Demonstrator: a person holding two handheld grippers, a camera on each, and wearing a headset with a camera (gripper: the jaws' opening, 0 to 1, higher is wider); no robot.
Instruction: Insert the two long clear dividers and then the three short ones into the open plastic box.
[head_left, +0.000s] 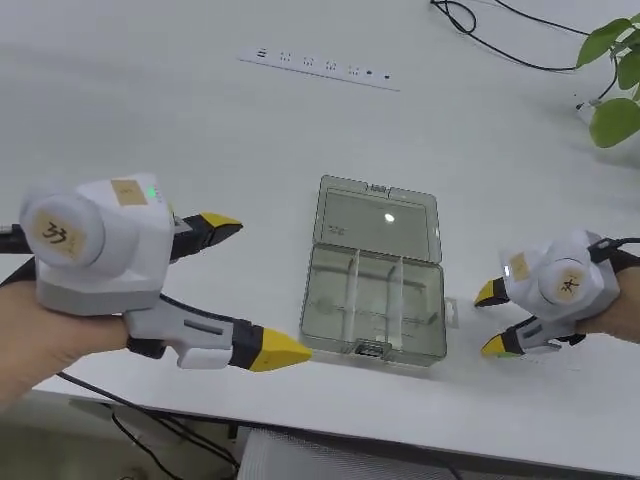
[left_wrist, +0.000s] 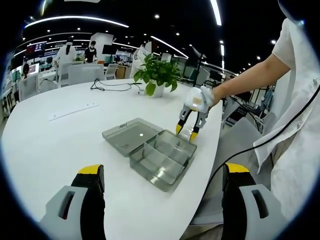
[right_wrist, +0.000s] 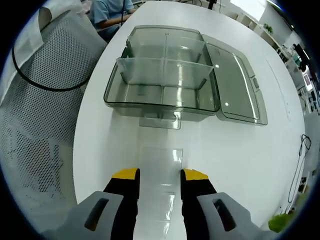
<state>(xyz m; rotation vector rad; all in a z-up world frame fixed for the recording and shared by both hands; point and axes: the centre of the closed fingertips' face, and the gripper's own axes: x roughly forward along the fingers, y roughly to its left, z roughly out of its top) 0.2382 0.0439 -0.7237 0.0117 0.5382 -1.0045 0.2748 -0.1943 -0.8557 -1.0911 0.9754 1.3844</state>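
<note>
Two or more clear dividers (right_wrist: 165, 67) already stand inside the open plastic box (head_left: 380, 225) at the centre of the white table (head_left: 200, 130); I cannot tell the exact count. The left gripper (head_left: 268, 288), at 9 o'clock of the box, is spread wide and empty. The right gripper (head_left: 493, 320), at 3 o'clock, shows a narrow gap and holds nothing. Probably some short dividers are left to insert.

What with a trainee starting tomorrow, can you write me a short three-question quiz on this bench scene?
1. True or false: the lid of the clear grey plastic box is shut.
2. The jaws of the yellow-tipped white left gripper are: A open; B shut on a divider; C shut and empty.
3. Which long white object lies on the white table beyond the box?
Key: 1 false, the lid lies open; 2 A; 3 the power strip.
</note>
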